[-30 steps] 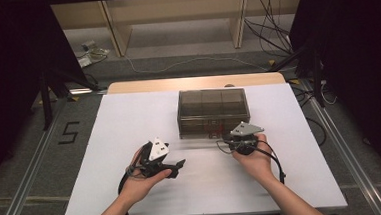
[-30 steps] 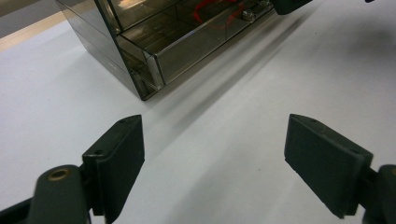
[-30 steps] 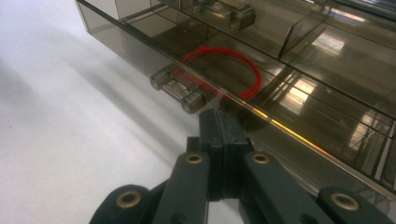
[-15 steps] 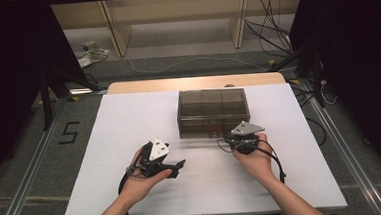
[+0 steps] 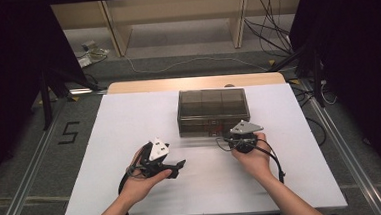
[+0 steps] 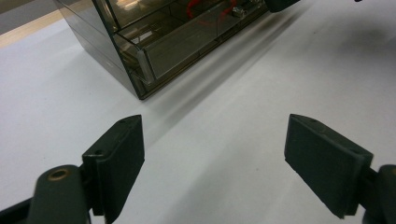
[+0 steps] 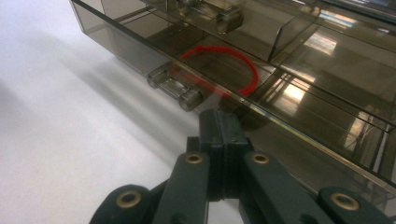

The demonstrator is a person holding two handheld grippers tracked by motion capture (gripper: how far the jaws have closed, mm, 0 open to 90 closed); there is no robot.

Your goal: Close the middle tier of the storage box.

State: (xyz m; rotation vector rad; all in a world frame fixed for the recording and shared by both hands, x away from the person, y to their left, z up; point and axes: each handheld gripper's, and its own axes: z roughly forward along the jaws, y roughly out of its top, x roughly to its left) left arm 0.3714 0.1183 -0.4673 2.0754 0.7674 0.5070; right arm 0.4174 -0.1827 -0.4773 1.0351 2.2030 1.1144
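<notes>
Here the box (image 5: 212,110), a smoky clear case with a red cord (image 7: 219,65) inside, sits at mid-table toward the far edge, with bare white table (image 5: 129,116) open to its left, right and near side. The right gripper (image 5: 236,140) has its jaws pressed together on nothing, tips at the box's near wall by a latch (image 7: 176,91). The left gripper (image 5: 174,166) hovers wide open and empty over the near-left table, well apart from the box. Nothing has shifted since the earlier frames.

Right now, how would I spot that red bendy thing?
Find the white table and the smoky see-through drawer box on it. Look into the bottom drawer by the right gripper: the red curved loop is the only brightly coloured thing there.
</notes>
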